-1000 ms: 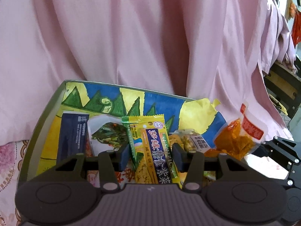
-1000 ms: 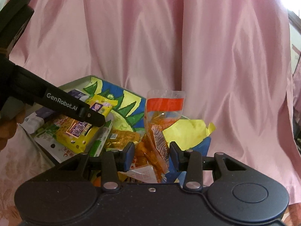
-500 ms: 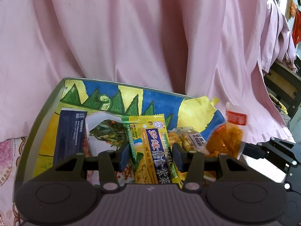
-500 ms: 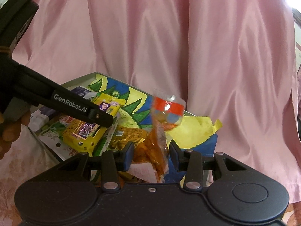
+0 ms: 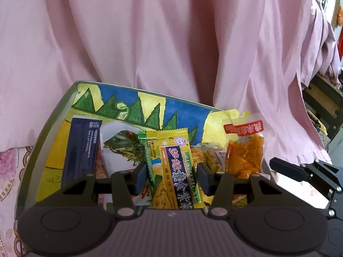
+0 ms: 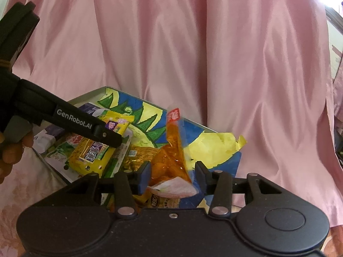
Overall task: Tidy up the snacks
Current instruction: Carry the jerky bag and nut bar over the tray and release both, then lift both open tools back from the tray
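Note:
A painted box lined with yellow, blue and green holds several snack packets. My left gripper is open, its fingers on either side of a yellow and purple packet that lies in the box. A clear packet of orange snacks with a red label stands at the box's right end. In the right wrist view this orange packet falls loose between the open fingers of my right gripper. The left gripper's finger reaches over the yellow packet there.
A dark blue packet and a white packet with green vegetables lie at the box's left. A pink curtain hangs right behind the box. A floral cloth covers the surface. Dark furniture stands at the far right.
My right gripper has let go of the orange packet, which has dropped and tipped into the box's right end. My left gripper has stayed open around the yellow packet.

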A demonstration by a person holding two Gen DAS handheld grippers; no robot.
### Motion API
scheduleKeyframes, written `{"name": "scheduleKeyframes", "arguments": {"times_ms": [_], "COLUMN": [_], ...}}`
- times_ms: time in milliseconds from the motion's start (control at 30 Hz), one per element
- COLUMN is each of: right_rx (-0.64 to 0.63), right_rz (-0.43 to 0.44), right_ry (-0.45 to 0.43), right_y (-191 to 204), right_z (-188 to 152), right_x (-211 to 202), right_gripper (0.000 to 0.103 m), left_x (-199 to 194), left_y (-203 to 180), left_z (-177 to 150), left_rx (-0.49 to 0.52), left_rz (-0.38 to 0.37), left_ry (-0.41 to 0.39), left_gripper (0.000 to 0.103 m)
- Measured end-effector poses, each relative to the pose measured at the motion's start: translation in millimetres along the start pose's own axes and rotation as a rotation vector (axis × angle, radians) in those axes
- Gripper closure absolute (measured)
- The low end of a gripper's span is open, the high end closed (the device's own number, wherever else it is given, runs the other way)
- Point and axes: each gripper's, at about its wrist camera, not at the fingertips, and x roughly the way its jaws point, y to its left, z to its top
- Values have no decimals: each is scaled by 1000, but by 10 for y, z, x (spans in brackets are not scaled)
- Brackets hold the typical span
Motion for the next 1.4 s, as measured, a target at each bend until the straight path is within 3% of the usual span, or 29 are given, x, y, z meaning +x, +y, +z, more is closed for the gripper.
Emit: {"name": "scheduleKeyframes", "arguments": {"times_ms": [300,567,833,1033,1400], "right_rx": [40,50,87,108,135], "right_rz": [-2,-5,-35,-43,-25], "right_ry": [-15,-44,-75,-117,-202], "right_y": [-80,-92,-114,-105,-19], "right_z": [10,84,146,238,384], "right_x": [-129,-307,-514,-718,-1223], "right_gripper": [43,35,18,6,1], "left_x": [-174,-404,-699,-961,-1617], "left_y": [61,-37,-1,22,-71], "left_z": [49,63,69,27,-165], "left_rx": [-49,-30,-47,-53,0], "left_rz": [25,38,65,101,179], "left_ry": [-12,-58,-142,-196,-317], "left_gripper": [38,22,4,0,0]}}
